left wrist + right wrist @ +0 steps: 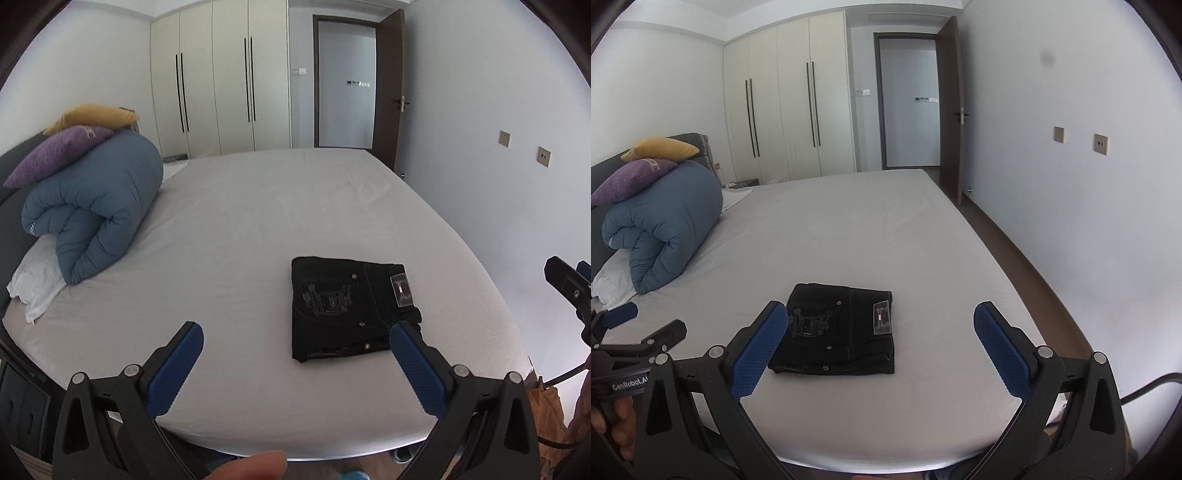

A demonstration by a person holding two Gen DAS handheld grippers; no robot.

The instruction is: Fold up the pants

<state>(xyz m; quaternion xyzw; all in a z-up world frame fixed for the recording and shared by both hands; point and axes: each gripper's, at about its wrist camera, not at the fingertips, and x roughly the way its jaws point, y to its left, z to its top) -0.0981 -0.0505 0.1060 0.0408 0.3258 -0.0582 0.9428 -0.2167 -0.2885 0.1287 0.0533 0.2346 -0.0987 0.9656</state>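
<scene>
Black pants [345,306] lie folded into a compact rectangle on the bed's white sheet [258,221], near the front edge; they also show in the right wrist view [838,328]. My left gripper [295,332] is open and empty, held above the bed edge, with the pants just ahead of its right finger. My right gripper [881,317] is open and empty, held back from the pants, which lie between its fingers in view. The right gripper also shows at the right edge of the left wrist view [570,291]; the left gripper shows at the left of the right wrist view [631,332].
A rolled blue duvet [96,210] with a purple pillow [55,155] and a yellow pillow [96,114] sits at the bed's left, over a white pillow [35,280]. Wardrobe [221,81] and open door [388,88] stand behind. A wall [1071,147] runs along the right.
</scene>
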